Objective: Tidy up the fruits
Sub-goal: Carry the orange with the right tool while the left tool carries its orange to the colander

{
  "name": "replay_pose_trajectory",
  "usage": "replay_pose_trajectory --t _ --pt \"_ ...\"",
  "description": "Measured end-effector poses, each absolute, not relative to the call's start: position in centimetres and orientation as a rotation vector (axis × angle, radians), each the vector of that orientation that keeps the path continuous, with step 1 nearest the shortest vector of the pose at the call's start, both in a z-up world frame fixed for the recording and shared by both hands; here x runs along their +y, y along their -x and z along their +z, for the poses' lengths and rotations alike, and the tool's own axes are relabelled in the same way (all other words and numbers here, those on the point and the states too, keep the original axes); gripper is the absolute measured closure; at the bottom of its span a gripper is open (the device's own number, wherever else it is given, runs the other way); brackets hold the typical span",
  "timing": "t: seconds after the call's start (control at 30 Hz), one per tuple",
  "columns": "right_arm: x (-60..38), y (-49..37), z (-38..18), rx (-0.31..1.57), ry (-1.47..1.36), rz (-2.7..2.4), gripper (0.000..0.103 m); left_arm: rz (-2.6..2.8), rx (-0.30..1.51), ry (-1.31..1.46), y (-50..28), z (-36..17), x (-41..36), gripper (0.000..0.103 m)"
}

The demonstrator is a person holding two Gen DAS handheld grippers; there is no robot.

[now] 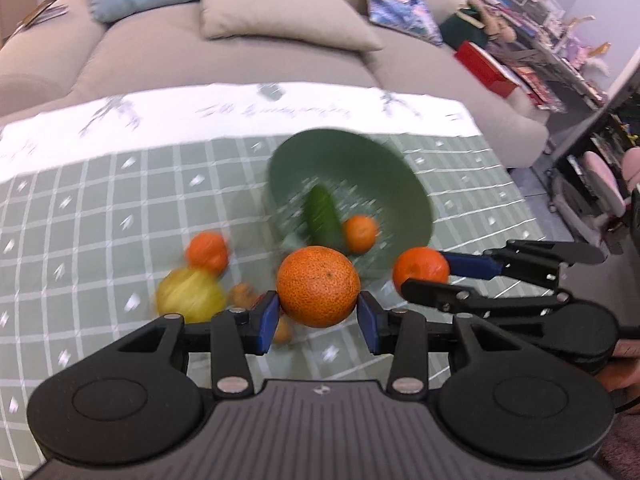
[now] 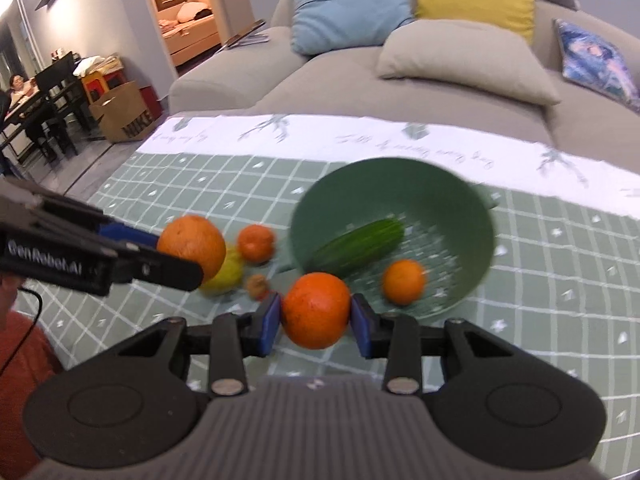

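My left gripper (image 1: 319, 318) is shut on a large orange (image 1: 318, 280), held above the green checked tablecloth. My right gripper (image 2: 316, 325) is shut on a smaller tangerine (image 2: 316, 304). Each gripper shows in the other's view: the right gripper (image 1: 430, 278) with its tangerine (image 1: 416, 268), the left gripper (image 2: 168, 254) with its orange (image 2: 192, 246). Just beyond both stands a green colander bowl (image 1: 344, 160) (image 2: 400, 184) with a cucumber (image 2: 358, 246) and a tangerine (image 2: 403, 282) inside. On the cloth lie another tangerine (image 1: 207, 251) and a yellow fruit (image 1: 190, 294).
Small brownish pieces (image 1: 244, 294) lie on the cloth under the left gripper. A grey sofa (image 2: 360, 76) with cushions runs along the table's far edge. Cluttered shelves (image 1: 540, 40) stand at the right, a cardboard box (image 2: 124, 114) on the floor at the left.
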State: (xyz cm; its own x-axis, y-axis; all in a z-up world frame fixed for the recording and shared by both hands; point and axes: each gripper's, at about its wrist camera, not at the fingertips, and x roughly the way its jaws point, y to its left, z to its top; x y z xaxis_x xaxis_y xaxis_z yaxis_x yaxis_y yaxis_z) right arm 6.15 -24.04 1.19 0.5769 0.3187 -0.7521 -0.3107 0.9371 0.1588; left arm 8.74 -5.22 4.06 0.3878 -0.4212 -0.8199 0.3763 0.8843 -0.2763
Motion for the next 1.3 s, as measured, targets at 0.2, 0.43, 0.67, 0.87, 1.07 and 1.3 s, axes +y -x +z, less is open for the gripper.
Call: replay_pose_trajectory --t 0.2,0.43,0.67,0.87,1.07,1.3 --pt "-25.8 -8.8 1.4 0.869 0.039 0.331 0.068 -0.52 1.063 0.005 -12.6 3.8 -9.1 0.056" --pt "-26.6 -13.4 -0.3 0.887 0.091 0.302 0.068 -0.466 1.127 0.002 -17.8 1.7 -10.8 0.056" --pt "-26.7 -17.6 -3.7 0.943 0.133 0.301 0.068 -0.414 1.2 -0.027 -21.4 -1.4 -12.2 0.056" --pt "-26.7 -20.0 -5.9 0.986 0.14 0.304 0.068 -0.391 1.233 -0.019 -23.0 -3.0 -12.7 0.056" --pt "-26.3 -21.1 -7.3 1.009 0.15 0.304 0.068 -0.385 1.245 -0.024 -23.6 -3.9 -12.9 0.055" --pt "-25.5 -21.3 -7.8 1.003 0.212 0.318 0.068 -0.378 1.241 -0.025 -23.9 -4.3 -13.1 0.055"
